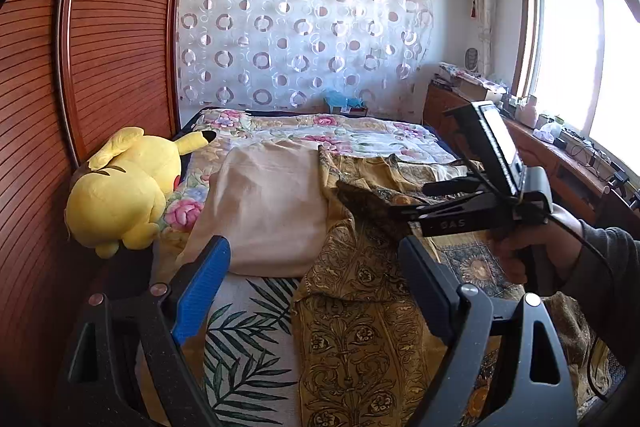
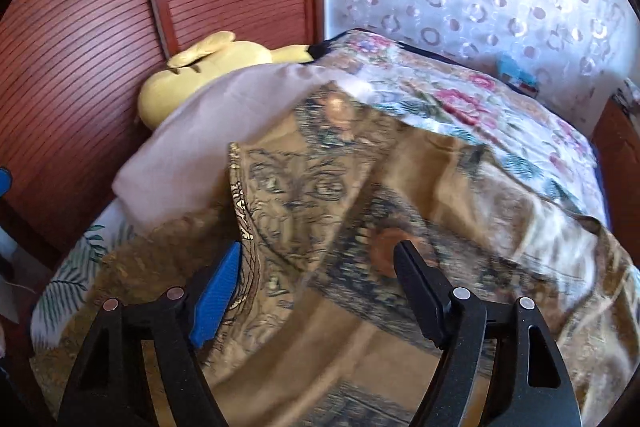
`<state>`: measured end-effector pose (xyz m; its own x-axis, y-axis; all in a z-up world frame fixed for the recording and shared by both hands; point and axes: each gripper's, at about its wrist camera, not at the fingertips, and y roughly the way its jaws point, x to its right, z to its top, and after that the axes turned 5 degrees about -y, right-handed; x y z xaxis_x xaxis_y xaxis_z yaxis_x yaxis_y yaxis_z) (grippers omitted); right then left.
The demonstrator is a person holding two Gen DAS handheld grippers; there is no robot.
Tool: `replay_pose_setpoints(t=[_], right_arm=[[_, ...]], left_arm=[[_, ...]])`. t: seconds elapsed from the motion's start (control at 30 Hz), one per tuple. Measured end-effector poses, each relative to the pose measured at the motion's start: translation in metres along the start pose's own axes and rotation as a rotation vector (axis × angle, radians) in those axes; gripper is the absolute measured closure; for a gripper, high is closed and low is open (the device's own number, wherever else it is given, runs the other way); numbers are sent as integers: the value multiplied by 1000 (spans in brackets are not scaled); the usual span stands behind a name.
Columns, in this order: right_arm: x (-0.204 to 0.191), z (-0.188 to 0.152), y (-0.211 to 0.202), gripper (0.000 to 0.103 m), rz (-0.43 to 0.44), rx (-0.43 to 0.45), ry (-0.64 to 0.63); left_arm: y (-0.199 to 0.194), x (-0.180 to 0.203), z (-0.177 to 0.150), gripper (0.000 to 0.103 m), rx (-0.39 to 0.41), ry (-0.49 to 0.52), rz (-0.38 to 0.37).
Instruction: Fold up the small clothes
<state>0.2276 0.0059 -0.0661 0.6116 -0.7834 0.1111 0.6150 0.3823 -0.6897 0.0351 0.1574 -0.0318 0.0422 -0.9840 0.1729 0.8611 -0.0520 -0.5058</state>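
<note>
A gold-brown patterned garment [image 1: 352,307] lies spread across the bed, its far part rumpled. My left gripper [image 1: 312,283] hovers open over its near edge, with nothing between the blue pad [image 1: 200,291] and the black finger. A hand holds my right gripper [image 1: 372,201] out from the right, low over the garment's middle. In the right wrist view the garment [image 2: 360,187] is blurred and fills the frame. There my right gripper [image 2: 320,275] stands open just above the cloth, its pads not pressing on it. A beige cloth [image 1: 264,211] lies flat to the left of the garment.
A yellow plush toy [image 1: 124,187] lies at the bed's left edge against the slatted wooden wardrobe [image 1: 100,47]. A floral quilt [image 1: 320,131] covers the far end and a leaf-print sheet [image 1: 248,347] the near end. A cluttered wooden counter [image 1: 560,155] runs under the window.
</note>
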Motion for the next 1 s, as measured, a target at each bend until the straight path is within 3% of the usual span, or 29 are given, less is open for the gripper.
replay_pose_setpoints(t=[0.1,0.3,0.57,0.67,0.77,0.9,1.0], right_arm=[[13,-10,-4,24,-32,1,17],[25,-24,-25,24,6,33,61],[52,-71,-61,24,-35,42,53],[65,-94,-77,24,-83,31,64],[75,-113,-91,24,-135,12,78],[94,-135,-101,24,-159,-2,133],[104,-148,-110,24,-165,-2,170]], left_arm=[[3,3,0,16,-4,6,-2],[22,8,5,16,-35,21,-13],[66,19,22,16,-99,64,-31],[86,24,29,23,-132,76,-51],[107,28,34,36,-175,84,-51],[129,30,39,50,-215,71,-72],[149,24,43,54,-251,37,-71]])
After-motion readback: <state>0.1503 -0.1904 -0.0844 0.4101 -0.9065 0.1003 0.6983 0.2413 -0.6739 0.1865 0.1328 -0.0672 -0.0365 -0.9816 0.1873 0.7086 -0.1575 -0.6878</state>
